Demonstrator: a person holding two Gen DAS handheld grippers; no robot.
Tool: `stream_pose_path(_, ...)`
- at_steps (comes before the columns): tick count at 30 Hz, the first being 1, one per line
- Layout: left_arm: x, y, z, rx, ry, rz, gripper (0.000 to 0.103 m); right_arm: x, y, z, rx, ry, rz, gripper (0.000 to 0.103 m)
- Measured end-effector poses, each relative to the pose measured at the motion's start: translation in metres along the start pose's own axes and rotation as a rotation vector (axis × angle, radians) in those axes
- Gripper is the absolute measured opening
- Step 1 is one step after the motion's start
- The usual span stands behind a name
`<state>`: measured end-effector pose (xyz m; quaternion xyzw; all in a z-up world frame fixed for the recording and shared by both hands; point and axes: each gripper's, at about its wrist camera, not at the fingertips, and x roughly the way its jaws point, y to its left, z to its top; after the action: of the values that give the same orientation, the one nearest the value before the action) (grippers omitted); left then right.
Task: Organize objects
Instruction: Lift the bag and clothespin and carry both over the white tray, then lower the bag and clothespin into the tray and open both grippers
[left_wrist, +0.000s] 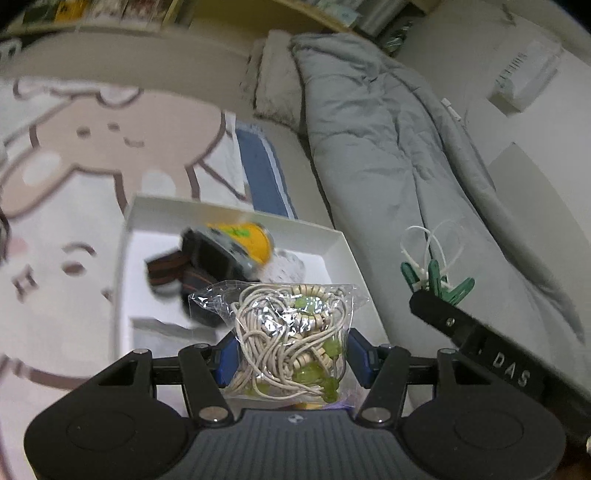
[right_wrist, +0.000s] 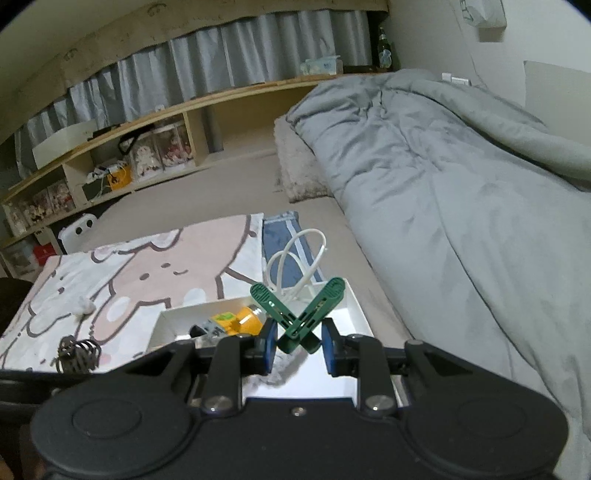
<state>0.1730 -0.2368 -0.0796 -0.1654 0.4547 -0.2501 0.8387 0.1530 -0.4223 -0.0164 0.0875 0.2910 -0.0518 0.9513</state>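
Two loads hang over the white box (left_wrist: 332, 236) on the bed: the left gripper (left_wrist: 291, 356) clamps a bag of cord (left_wrist: 288, 332), the right gripper (right_wrist: 297, 345) pinches a green clip (right_wrist: 295, 314) trailing white ties (right_wrist: 295, 254). Risk: the ties may snag the box's rim on release.

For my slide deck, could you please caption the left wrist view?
Left tool holds a bagged cord bundle above the white box.
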Motion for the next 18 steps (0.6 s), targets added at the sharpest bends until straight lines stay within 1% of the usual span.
stream_pose_path(3, 0.018, -0.001, -0.002, -0.076, 0.033, -0.016, 0.06, 0.005, -0.005, -0.001, 0.008, 0.01, 0.0, 0.026)
stream_pose_path(5, 0.029, -0.002, -0.004, -0.093, 0.046, -0.01, 0.061, 0.009, -0.009, -0.001, 0.017, 0.013, -0.002, 0.026)
stream_pose_path(7, 0.038, -0.003, -0.006, -0.093, 0.073, -0.009, 0.071, 0.014, -0.013, 0.0, 0.028, 0.02, -0.005, 0.026)
stream_pose_path(8, 0.04, -0.002, -0.006, -0.094, 0.086, -0.018, 0.078, 0.018, -0.014, 0.0, 0.031, 0.022, -0.004, 0.026)
stream_pose_path(9, 0.039, -0.002, -0.006, -0.091, 0.086, -0.024, 0.082, 0.021, -0.015, 0.0, 0.034, 0.024, -0.003, 0.026)
stream_pose_path(11, 0.032, -0.004, -0.006, -0.051, 0.061, -0.02, 0.082, 0.03, -0.018, 0.002, 0.049, 0.035, 0.003, 0.026)
stream_pose_path(13, 0.023, -0.006, -0.003, 0.013, 0.027, 0.001, 0.08, 0.039, -0.02, 0.002, 0.069, 0.048, 0.009, 0.026)
stream_pose_path(14, 0.02, -0.006, -0.002, 0.046, 0.014, 0.025, 0.078, 0.044, -0.021, 0.002, 0.076, 0.057, 0.012, 0.026)
stream_pose_path(15, 0.015, -0.007, -0.001, 0.085, 0.0, 0.051, 0.07, 0.049, -0.021, 0.001, 0.083, 0.067, 0.013, 0.026)
stream_pose_path(16, 0.013, -0.006, 0.0, 0.116, -0.009, 0.075, 0.067, 0.053, -0.021, 0.001, 0.087, 0.077, 0.012, 0.026)
stream_pose_path(18, 0.011, -0.004, 0.002, 0.168, -0.014, 0.12, 0.055, 0.06, -0.019, 0.0, 0.087, 0.096, 0.017, 0.026)
